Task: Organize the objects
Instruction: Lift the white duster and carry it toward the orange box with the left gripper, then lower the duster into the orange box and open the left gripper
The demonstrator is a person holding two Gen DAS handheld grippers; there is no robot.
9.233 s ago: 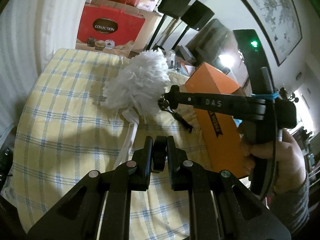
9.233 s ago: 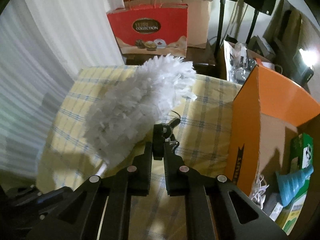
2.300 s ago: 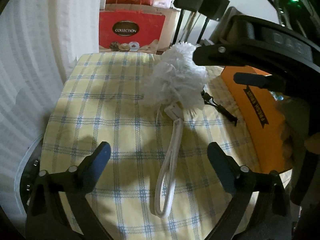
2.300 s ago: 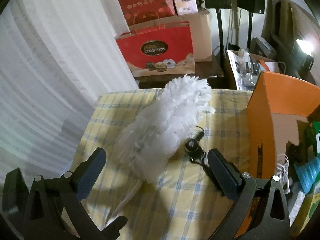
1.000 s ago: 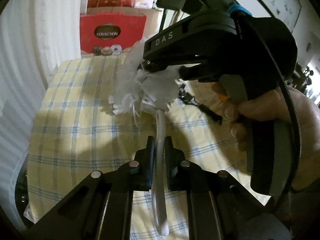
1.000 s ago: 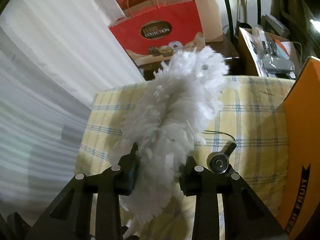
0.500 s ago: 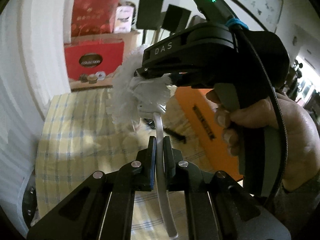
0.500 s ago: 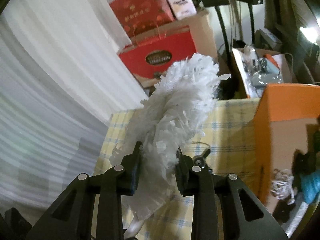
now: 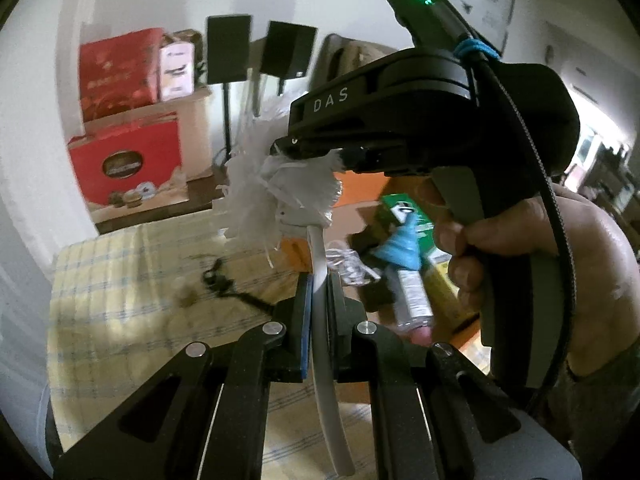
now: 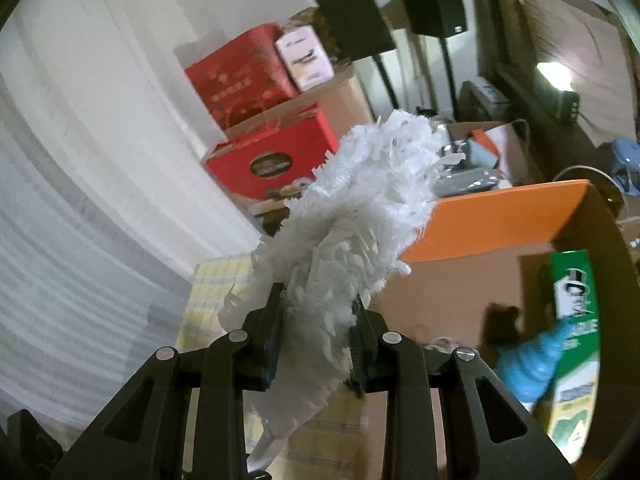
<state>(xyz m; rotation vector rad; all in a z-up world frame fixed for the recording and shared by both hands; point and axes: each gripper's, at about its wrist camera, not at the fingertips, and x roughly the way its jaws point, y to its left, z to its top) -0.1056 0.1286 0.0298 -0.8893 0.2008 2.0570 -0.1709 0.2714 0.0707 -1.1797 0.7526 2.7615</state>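
Left wrist view shows the white duster [image 9: 280,188] held off the checked tablecloth [image 9: 120,280], its flat white handle [image 9: 320,280] pinched tight between the pads of the left gripper [image 9: 318,304], while the right gripper [image 9: 316,152], held in the person's hand [image 9: 520,256], clamps the fluffy head from above; in the right wrist view that gripper [image 10: 316,340] squeezes the fluff [image 10: 360,216] between its fingers. The step in hand looks like the carry: with both tools gripping, the duster hangs in the air between the table and the open orange box [image 10: 500,216]. The next move probably calls for both hands to travel together over the box's near wall and lower the duster inside. Room there is tight, since a green carton [image 10: 576,292] and a blue funnel-shaped thing [image 10: 536,364] already lie in it, and a small black strap [image 9: 224,284] lies on the cloth, well clear
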